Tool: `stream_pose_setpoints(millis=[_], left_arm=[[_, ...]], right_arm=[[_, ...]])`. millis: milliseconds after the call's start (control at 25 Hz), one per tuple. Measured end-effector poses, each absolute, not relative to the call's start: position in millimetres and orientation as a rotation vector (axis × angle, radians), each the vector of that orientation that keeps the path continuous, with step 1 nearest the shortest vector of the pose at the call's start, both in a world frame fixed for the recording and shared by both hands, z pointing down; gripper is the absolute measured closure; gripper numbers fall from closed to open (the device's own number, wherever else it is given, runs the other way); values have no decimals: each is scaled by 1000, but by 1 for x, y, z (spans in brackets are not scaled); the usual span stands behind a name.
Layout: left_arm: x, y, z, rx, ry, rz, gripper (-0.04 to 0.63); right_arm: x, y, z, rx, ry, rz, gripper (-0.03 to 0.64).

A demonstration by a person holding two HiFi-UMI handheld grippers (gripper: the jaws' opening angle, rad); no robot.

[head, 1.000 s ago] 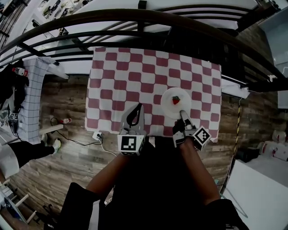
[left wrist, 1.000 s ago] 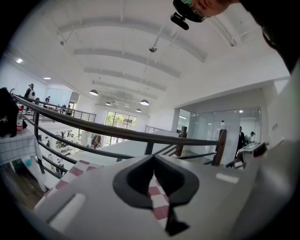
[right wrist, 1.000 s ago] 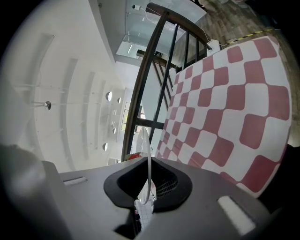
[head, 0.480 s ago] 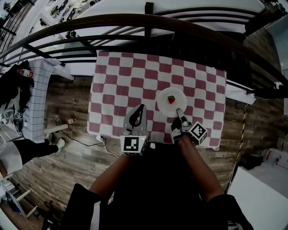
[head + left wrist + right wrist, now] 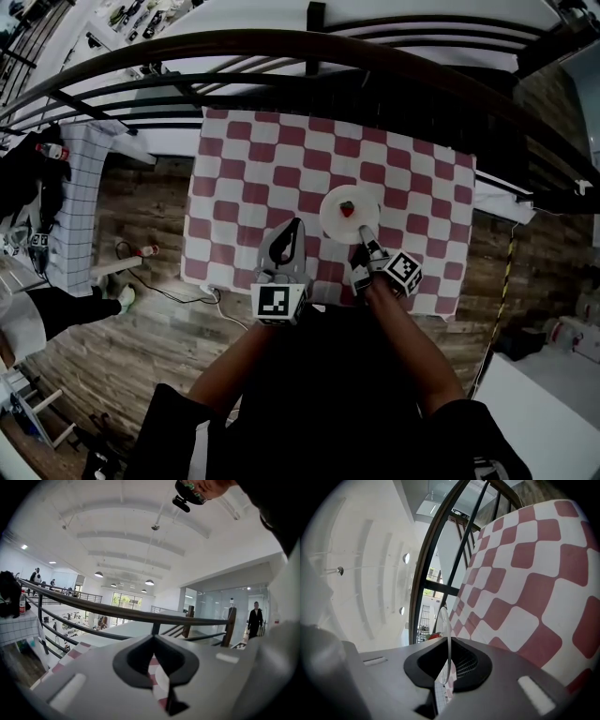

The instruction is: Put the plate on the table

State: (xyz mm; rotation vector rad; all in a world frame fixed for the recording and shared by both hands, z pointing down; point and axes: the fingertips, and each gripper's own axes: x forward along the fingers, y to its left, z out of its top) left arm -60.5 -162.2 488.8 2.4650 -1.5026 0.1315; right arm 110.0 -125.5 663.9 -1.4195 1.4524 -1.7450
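A white plate [image 5: 349, 214] with a red strawberry [image 5: 347, 208] on it is over the right-middle of the red-and-white checked table [image 5: 244, 159]. My right gripper [image 5: 361, 232] is shut on the plate's near rim. In the right gripper view the plate [image 5: 448, 639] shows edge-on between the pads of my right gripper [image 5: 448, 674], with the strawberry [image 5: 435, 634] just left of it. I cannot tell whether the plate touches the cloth. My left gripper [image 5: 293, 227] hangs over the table's near edge, shut and empty; in its own view my left gripper [image 5: 168, 698] has its jaws together.
A dark metal railing [image 5: 281, 52] curves past the table's far side. A grid-patterned cloth [image 5: 75, 206] hangs at the left, and a cable and plug [image 5: 202, 291] lie on the wood floor by the table's near-left corner. A person [image 5: 255, 620] stands far off.
My right gripper has carried the plate leftward, further in over the table. The left gripper has kept its place at the near edge.
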Motion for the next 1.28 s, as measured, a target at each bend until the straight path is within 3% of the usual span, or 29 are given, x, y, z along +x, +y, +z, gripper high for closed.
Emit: stream_pose_setpoints(millis=[1280], left_arm=[[-88,-169,517,2362,-1495,183,584]], right_arm=[[92,-154,769,-1468,1434,-1869,601]])
